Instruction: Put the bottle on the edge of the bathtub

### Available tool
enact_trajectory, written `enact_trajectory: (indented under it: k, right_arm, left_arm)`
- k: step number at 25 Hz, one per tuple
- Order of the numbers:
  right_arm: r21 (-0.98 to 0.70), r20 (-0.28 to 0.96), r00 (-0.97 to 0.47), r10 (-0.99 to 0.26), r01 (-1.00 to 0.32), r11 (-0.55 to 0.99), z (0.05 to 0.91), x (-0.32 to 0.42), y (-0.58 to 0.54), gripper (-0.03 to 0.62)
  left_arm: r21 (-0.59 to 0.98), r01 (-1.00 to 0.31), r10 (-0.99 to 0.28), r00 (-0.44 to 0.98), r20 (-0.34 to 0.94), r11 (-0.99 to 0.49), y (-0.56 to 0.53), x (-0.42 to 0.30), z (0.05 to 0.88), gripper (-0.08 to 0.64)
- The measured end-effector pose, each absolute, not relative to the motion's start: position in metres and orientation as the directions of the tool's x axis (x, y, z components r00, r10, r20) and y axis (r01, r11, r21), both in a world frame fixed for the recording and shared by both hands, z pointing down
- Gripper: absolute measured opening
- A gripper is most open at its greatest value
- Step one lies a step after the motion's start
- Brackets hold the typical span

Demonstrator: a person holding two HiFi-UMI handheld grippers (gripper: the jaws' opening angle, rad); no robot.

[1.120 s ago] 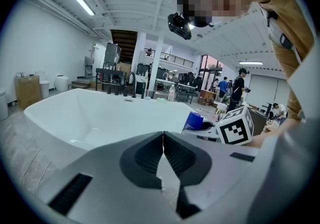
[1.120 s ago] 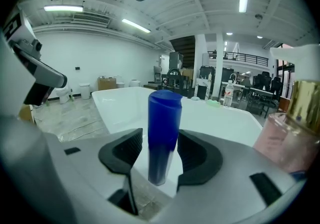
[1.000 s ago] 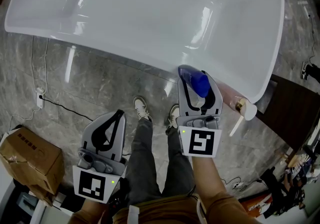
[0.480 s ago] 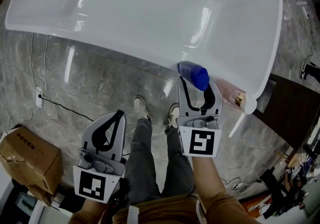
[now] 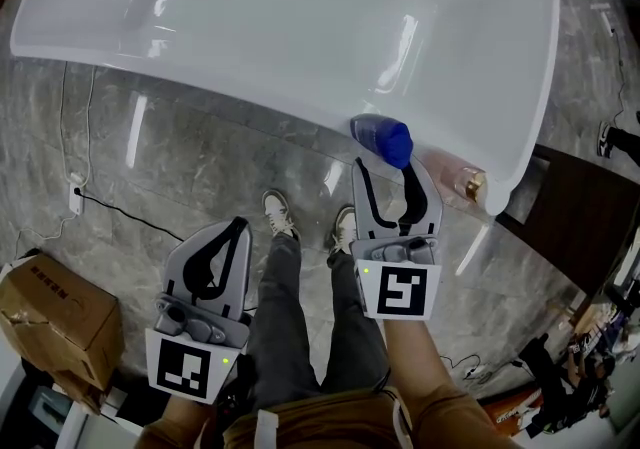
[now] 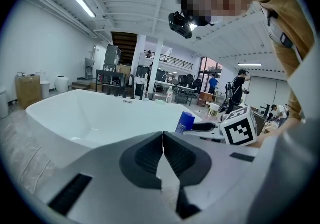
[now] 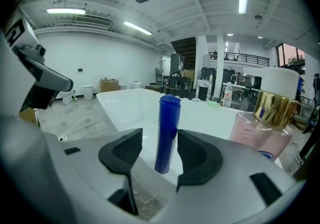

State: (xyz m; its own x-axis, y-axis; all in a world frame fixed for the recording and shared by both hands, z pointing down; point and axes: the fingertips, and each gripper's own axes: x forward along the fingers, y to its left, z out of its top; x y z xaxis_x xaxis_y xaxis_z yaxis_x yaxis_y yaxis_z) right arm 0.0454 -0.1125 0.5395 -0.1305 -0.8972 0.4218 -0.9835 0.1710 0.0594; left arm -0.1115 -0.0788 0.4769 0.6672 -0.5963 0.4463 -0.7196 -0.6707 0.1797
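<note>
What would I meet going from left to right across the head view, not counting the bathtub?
cardboard box → left hand-held gripper → right hand-held gripper → pink bottle with gold cap. The blue bottle overlaps the right hand-held gripper, so it is left out.
</note>
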Motion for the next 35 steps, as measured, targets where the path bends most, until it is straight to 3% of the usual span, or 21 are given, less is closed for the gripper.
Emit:
enact_trajectory:
  k: [13, 23, 28, 35]
  right_arm:
    - [0.054, 0.442, -0.224, -0.869, -0.96, 0.275, 0.498, 0.039, -0.067, 0.202]
    - [0.087, 0.385, -0.289, -0.877, -0.934, 0.346, 0.42, 0.031, -0.058, 0.096]
    - [0.097, 0.384, -0.296, -0.874, -0.929, 0.357, 0.4, 0.04, -0.055, 0.006]
    - [0.084, 0.365, -0.294, -0.884, -0.935, 0.345, 0.363, 0.056, -0.047, 0.006]
  left_arm:
    - [0.097, -0.752, -0.67, 0.631, 0.391, -0.652, -0.082, -0.126, 0.433, 0.006]
    - [0.071, -0.776, -0.719, 0.612, 0.33, -0.627, -0.073, -0.128, 0.381, 0.006]
    - [0.067, -0.783, -0.731, 0.605, 0.315, -0.619, -0.069, -0.122, 0.372, 0.006]
    - [0.059, -0.785, -0.745, 0.605, 0.281, -0.616, -0.062, -0.112, 0.341, 0.006]
